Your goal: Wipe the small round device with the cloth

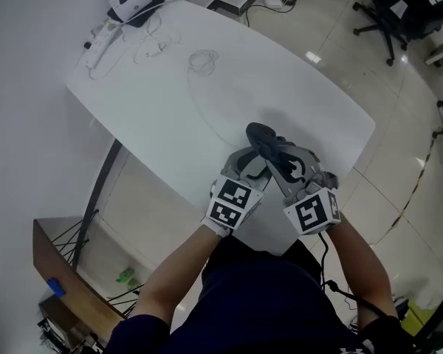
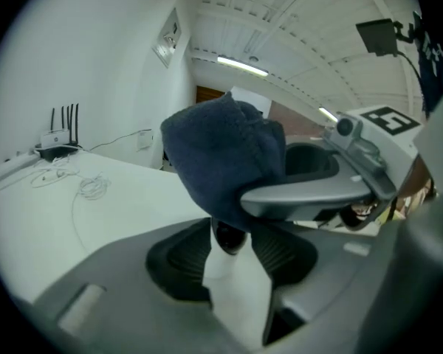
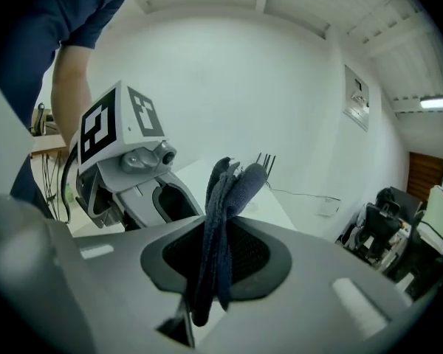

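A dark blue cloth (image 1: 264, 137) sticks up between my two grippers over the near edge of the white table (image 1: 162, 116). My right gripper (image 1: 279, 159) is shut on it: in the right gripper view the cloth (image 3: 223, 198) hangs folded between the pads. In the left gripper view the cloth (image 2: 221, 161) bulges over a small dark round device (image 2: 229, 236) that sits pinched between the tips of my left gripper (image 2: 229, 239). In the head view my left gripper (image 1: 251, 169) stands close beside the right one, and the device is hidden there.
At the table's far left corner stand a router (image 1: 133, 2) and a white power strip (image 1: 100, 46), with thin white cables (image 1: 203, 59) coiled nearby. An office chair (image 1: 387, 13) stands beyond the table. A wooden shelf (image 1: 63, 264) is on the floor at lower left.
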Motion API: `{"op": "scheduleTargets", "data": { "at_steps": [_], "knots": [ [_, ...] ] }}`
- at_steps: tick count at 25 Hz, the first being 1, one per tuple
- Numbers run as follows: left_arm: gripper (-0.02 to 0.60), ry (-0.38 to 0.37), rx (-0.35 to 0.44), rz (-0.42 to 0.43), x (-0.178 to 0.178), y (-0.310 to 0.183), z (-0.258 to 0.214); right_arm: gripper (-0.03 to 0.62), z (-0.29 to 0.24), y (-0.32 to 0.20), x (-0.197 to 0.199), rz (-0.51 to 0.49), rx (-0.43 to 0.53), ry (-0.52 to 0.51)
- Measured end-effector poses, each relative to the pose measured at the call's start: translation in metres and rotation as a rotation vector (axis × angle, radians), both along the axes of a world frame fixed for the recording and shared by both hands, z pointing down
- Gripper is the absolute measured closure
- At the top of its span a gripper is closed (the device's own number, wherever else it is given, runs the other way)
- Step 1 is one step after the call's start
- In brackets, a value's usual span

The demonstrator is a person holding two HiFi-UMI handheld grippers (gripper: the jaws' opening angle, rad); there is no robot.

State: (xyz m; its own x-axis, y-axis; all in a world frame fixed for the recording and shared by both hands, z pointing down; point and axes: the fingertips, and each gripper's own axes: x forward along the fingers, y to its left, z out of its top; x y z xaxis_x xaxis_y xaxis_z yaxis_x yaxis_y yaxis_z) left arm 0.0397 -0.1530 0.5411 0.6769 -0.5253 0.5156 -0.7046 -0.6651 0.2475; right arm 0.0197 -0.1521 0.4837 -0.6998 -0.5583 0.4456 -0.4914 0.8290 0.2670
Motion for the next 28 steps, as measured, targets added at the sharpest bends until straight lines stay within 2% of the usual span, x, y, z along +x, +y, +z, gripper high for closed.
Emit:
{"op": "scheduleTargets", "data": {
  "at_steps": [3, 7, 12, 16, 24, 28],
  "knots": [
    [0.413, 0.014, -0.008, 0.004, 0.000, -0.001, 0.002, 0.518, 0.005, -0.006, 0.003, 0.021, -0.017, -0.008],
    [0.413, 0.026, -0.010, 0.004, 0.002, 0.000, 0.001, 0.519, 0.005, -0.020, 0.017, 0.121, -0.117, -0.187],
    [0.413, 0.043, -0.029, 0.002, 0.006, -0.001, 0.002, 0.519, 0.025, -0.045, 0.055, 0.301, -0.345, -0.419],
    [0.413, 0.041, -0.040, 0.004, 0.006, 0.000, 0.006, 0.519, 0.043, -0.058, 0.075, 0.393, -0.517, -0.582],
    [0.413, 0.042, -0.042, -0.012, 0.006, 0.001, 0.009, 0.519, 0.091, -0.060, 0.091, 0.478, -0.715, -0.693],
    [0.413, 0.044, -0.047, -0.008, 0.007, 0.002, 0.009, 0.519, 0.114, -0.060, 0.091, 0.495, -0.767, -0.670]
  ]
}}
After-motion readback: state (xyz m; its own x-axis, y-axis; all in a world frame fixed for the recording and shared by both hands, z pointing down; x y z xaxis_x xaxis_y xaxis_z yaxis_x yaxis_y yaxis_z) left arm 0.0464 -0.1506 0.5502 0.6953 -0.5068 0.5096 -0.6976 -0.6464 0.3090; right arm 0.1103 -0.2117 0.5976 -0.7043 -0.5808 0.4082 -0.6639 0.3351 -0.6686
